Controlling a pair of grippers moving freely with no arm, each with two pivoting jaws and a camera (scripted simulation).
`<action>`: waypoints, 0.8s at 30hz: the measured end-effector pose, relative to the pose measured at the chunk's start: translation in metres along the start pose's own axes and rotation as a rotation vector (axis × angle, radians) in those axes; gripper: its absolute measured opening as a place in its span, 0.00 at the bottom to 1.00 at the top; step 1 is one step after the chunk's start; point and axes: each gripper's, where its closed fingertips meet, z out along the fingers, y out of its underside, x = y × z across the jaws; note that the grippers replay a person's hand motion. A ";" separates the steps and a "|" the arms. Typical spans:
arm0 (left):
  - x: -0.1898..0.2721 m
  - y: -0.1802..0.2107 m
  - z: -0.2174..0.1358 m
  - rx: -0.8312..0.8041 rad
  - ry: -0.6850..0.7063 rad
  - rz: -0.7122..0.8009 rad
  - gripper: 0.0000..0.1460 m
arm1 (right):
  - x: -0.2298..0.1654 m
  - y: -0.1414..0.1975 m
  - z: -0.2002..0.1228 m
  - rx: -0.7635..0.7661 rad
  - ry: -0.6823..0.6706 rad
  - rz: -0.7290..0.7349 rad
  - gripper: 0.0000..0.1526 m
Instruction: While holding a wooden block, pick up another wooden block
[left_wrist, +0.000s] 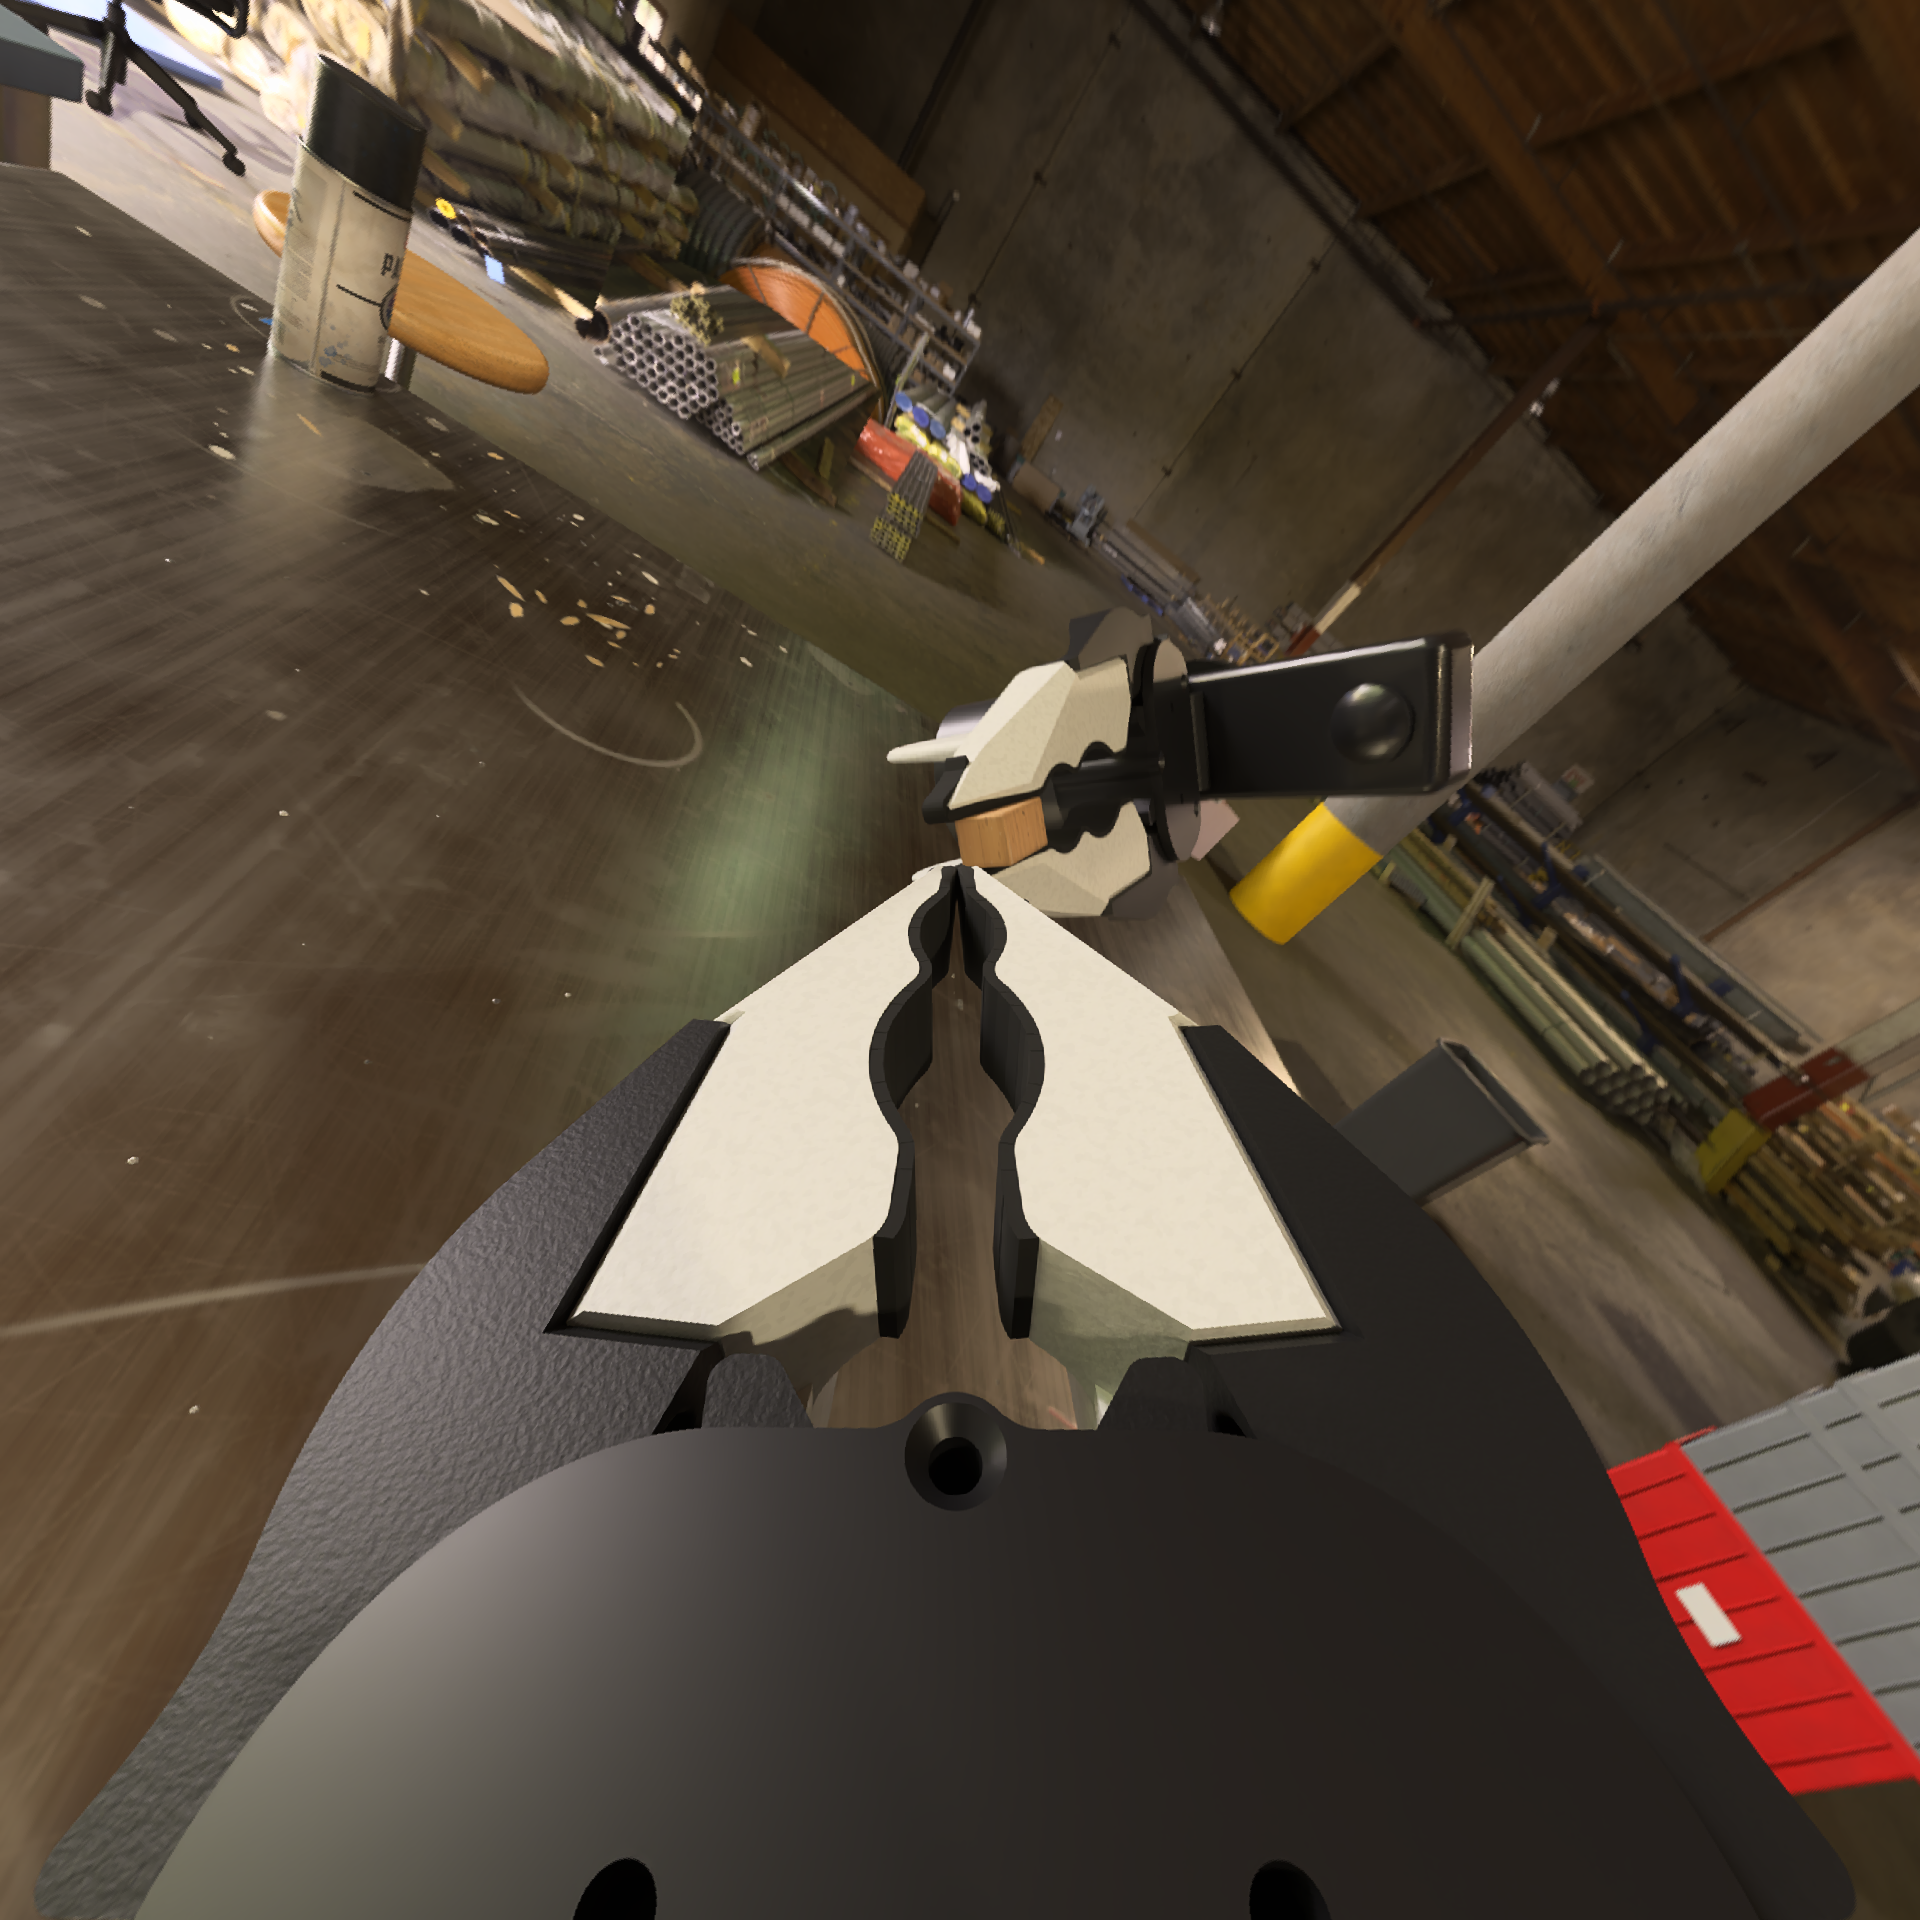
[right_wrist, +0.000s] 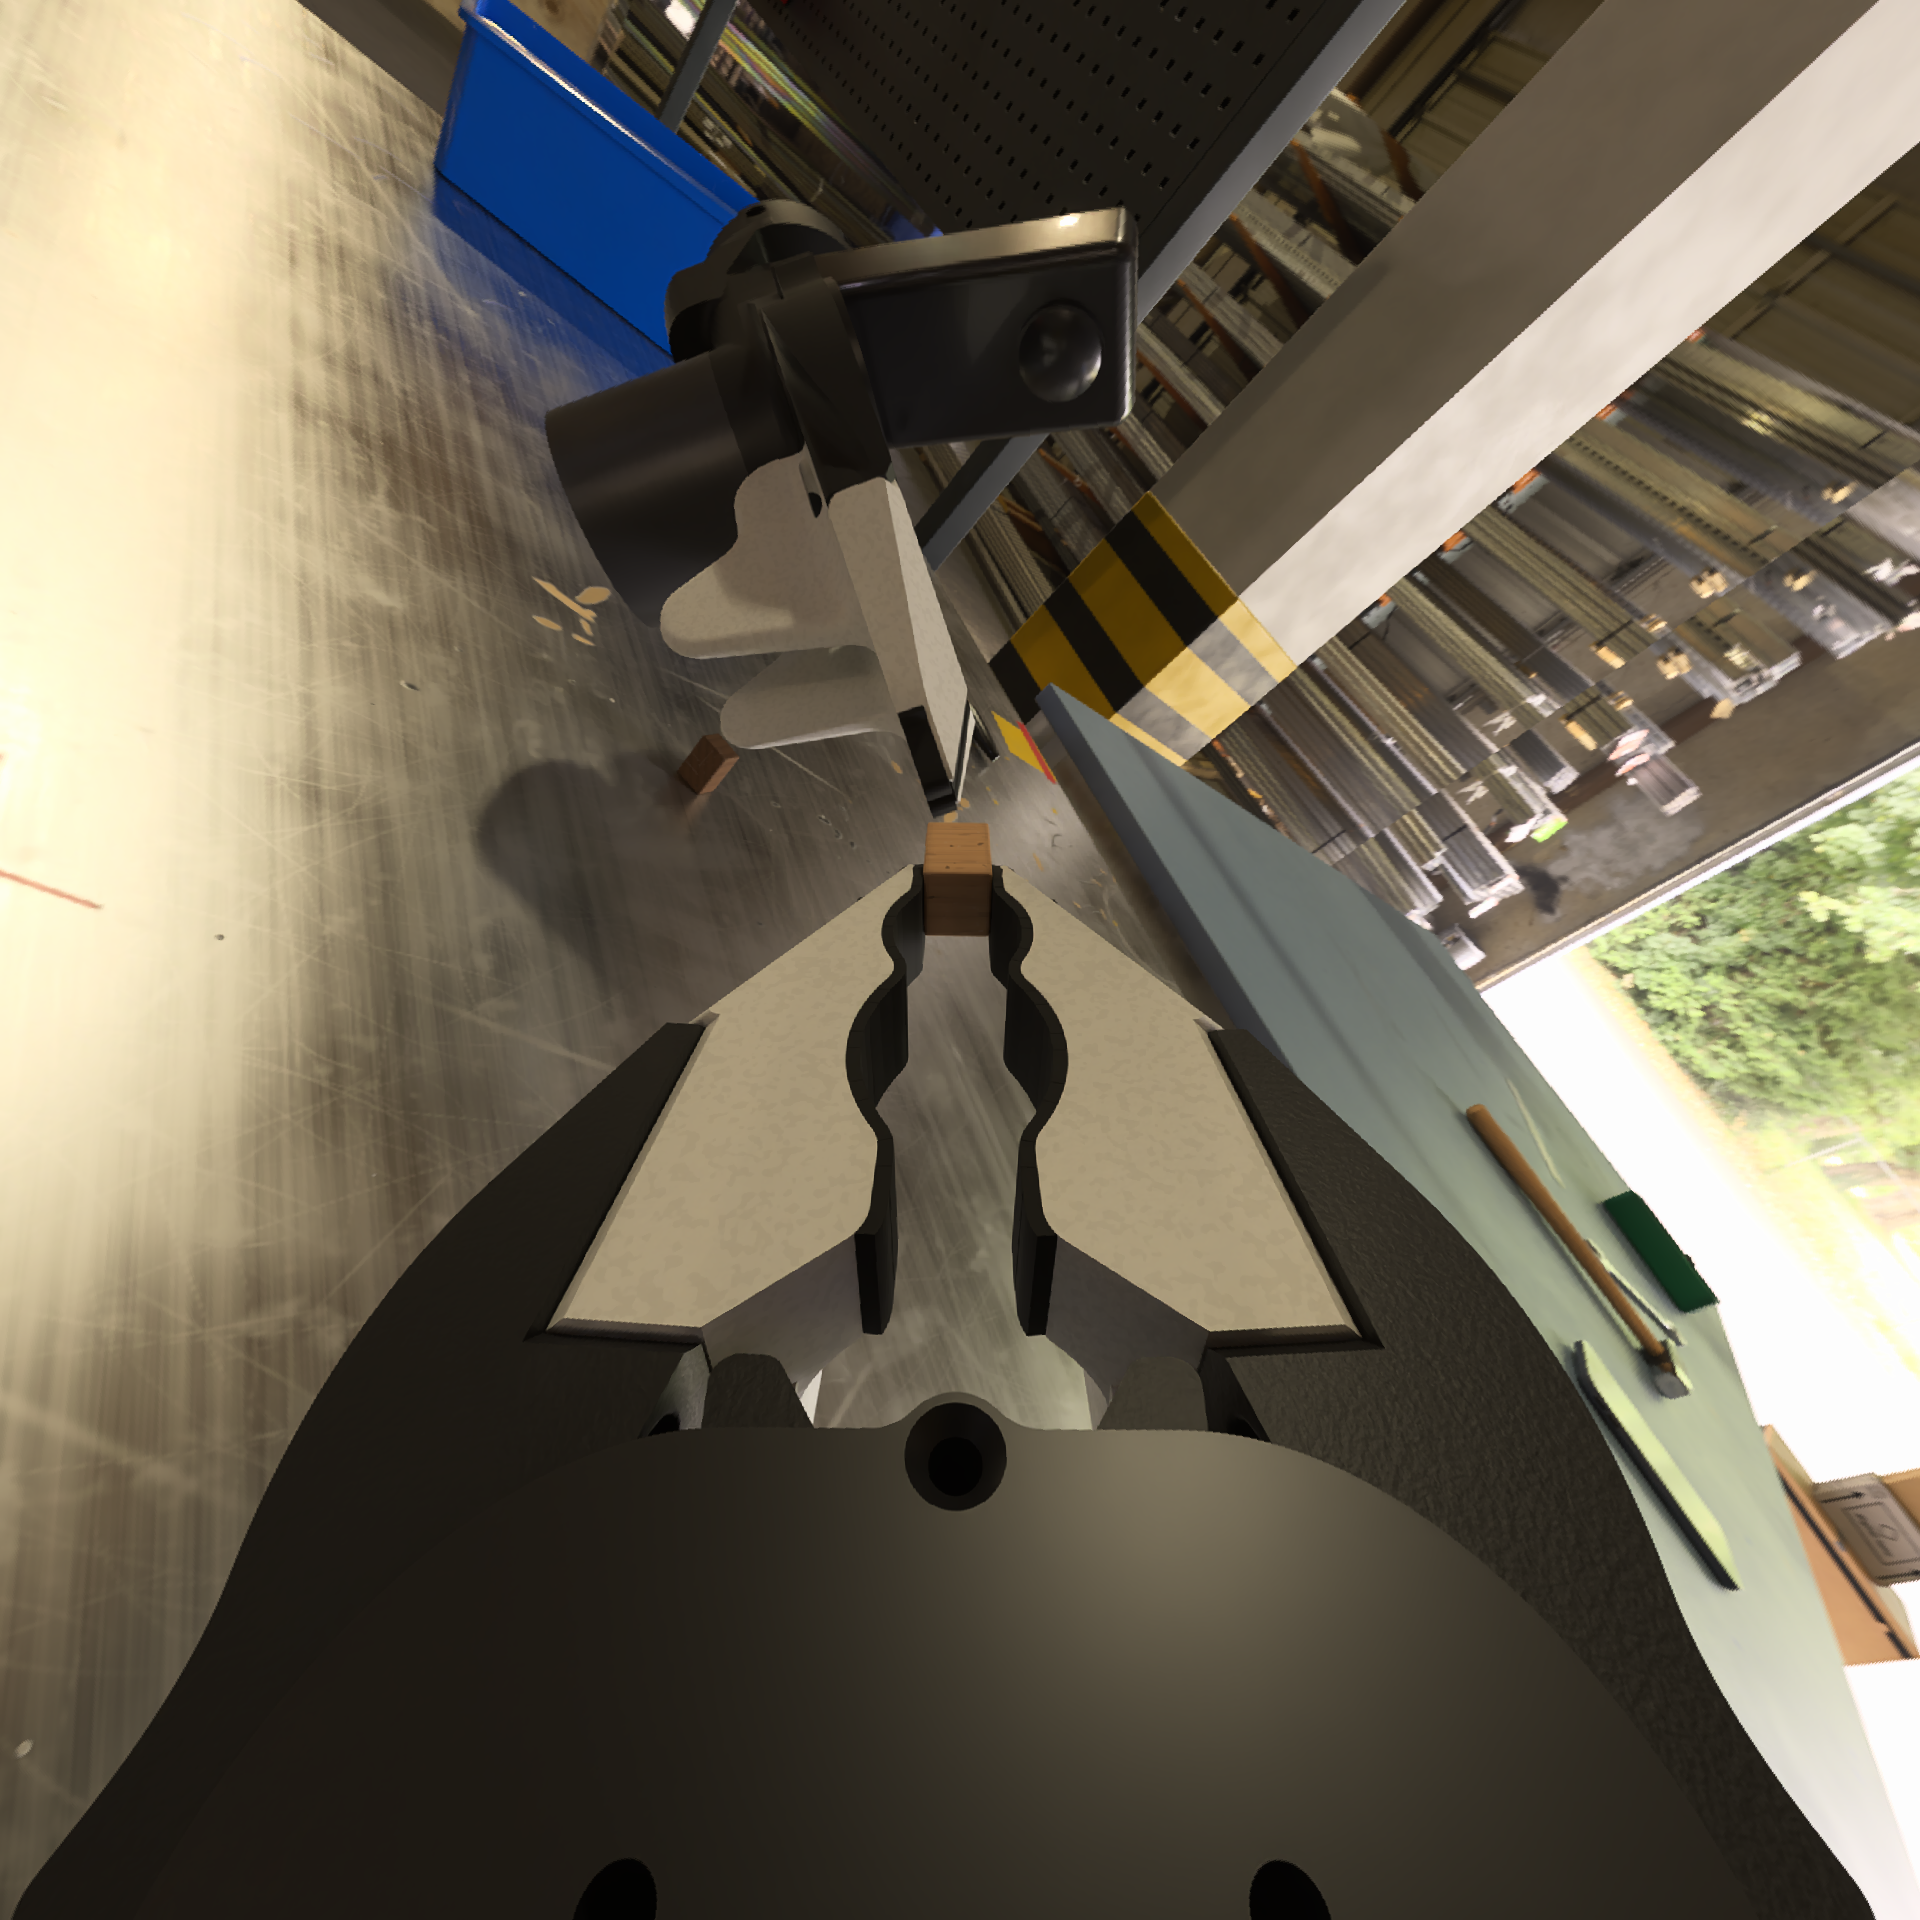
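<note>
Wooden block (right_wrist: 956, 891) gripped by right claw (right_wrist: 957, 883); second block (right_wrist: 709, 765) seemingly floor-bound.

Warehouse workshop — stacked metal pipes (left_wrist: 675, 364), storage racks (right_wrist: 1558, 540), striped pillar (right_wrist: 1143, 613), scuffed floor (left_wrist: 260, 831).

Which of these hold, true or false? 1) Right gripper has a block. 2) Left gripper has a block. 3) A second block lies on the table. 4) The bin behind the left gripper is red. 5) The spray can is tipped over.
1) True: the right gripper is clamped on a light wooden block at its fingertips.
2) False: the left gripper is shut with nothing between its fingers.
3) True: a darker block rests on the table, apart from both grippers.
4) False: that bin is blue.
5) False: the spray can stands upright beside a round wooden disc.
</note>
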 end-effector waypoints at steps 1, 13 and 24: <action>0.000 0.001 -0.001 -0.013 -0.002 0.016 0.00 | -0.001 0.001 0.000 0.000 -0.008 0.011 0.07; -0.007 0.000 -0.001 0.006 -0.042 -0.003 0.08 | 0.003 0.002 -0.001 -0.006 0.013 0.010 0.07; -0.008 0.001 0.000 0.011 -0.026 -0.037 0.01 | 0.004 0.004 0.000 -0.017 0.016 0.013 0.07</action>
